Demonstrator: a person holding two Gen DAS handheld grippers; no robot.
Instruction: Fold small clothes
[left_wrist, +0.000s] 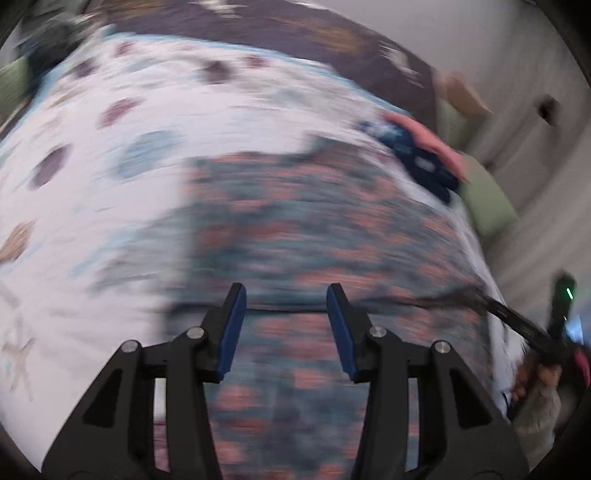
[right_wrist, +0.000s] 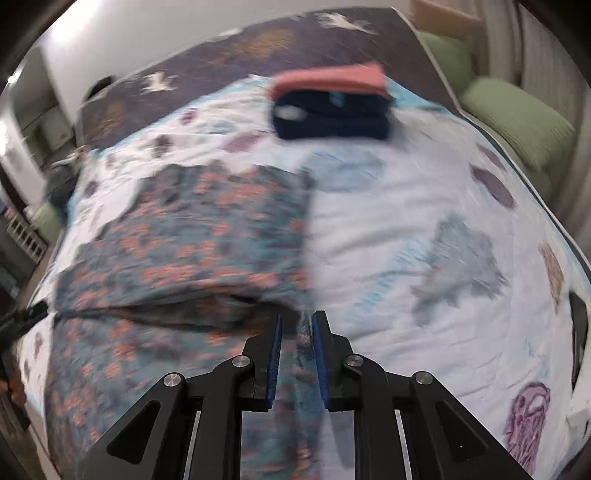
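Right gripper (right_wrist: 297, 325) pinching near-right edge of teal-and-orange patterned garment (right_wrist: 192, 236); left gripper (left_wrist: 284, 299) hovering spread, empty. Risk: thin pinch slipping, fold going crooked.

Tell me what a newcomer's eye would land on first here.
The teal-and-coral patterned garment spread on the sea-creature bedspread, its near corner between the right gripper pads. Farther back on the bed sits a folded stack, coral on navy. The left gripper hangs open over the garment.

Motion blur smears the patterned garment (left_wrist: 295, 229) and bedspread (left_wrist: 92, 110).
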